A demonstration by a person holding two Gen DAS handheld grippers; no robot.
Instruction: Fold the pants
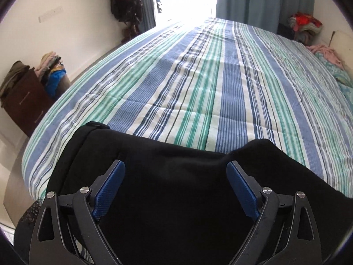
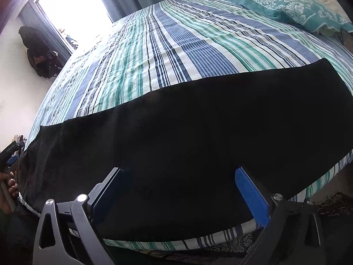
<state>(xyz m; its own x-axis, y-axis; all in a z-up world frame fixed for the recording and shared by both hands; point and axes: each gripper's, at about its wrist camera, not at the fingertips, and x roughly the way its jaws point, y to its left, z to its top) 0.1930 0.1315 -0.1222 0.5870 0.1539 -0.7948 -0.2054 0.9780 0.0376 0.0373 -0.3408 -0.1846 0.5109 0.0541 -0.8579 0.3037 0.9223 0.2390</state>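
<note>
Right wrist, striped bedspread (image 2: pixel 198 50), bright window (image 2: pixel 72 6)

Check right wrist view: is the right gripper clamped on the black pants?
No. The right gripper stands wide open, its blue pads apart above the black pants lying flat on the striped bed.

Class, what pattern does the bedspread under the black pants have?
The bedspread has blue, green and white stripes, clearest in the left wrist view.
</note>
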